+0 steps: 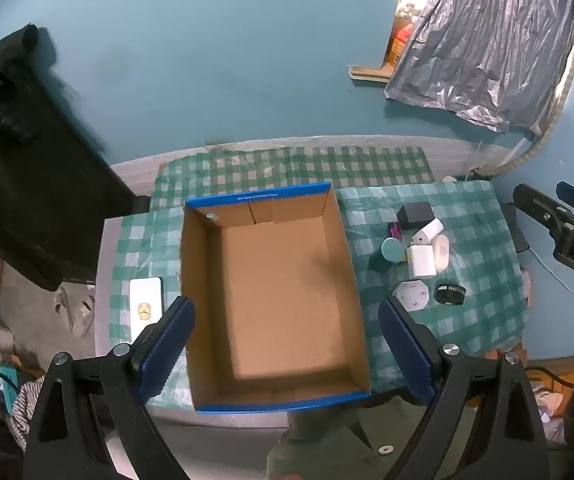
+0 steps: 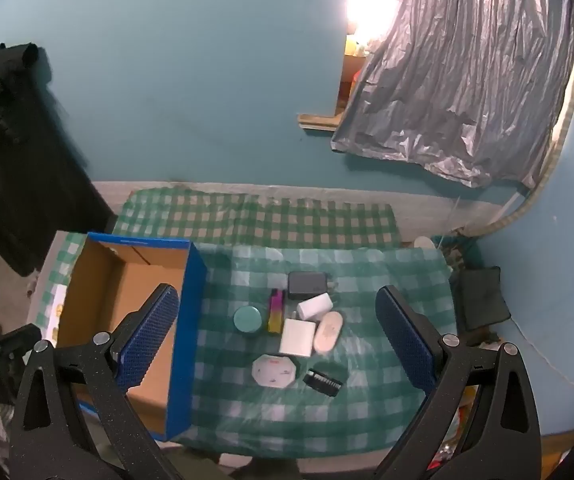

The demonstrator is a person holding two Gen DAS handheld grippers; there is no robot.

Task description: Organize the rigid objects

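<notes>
The left gripper (image 1: pixel 287 344), fingers wide apart and empty, hung over the open cardboard box (image 1: pixel 283 300) on the left of the table. To the box's right, the small objects lay clustered on the checked cloth (image 2: pixel 387 280), ahead of and between the right gripper's (image 2: pixel 275 344) equally spread, empty fingers. The white charger block (image 2: pixel 297 337) at the cluster's middle lay nearest that hand.

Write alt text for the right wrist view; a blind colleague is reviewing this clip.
An open right gripper hovers above small objects clustered on a green checked tablecloth: a teal round lid, black box, white blocks, pink-yellow lighter and black comb. An empty blue-edged cardboard box sits left.
</notes>
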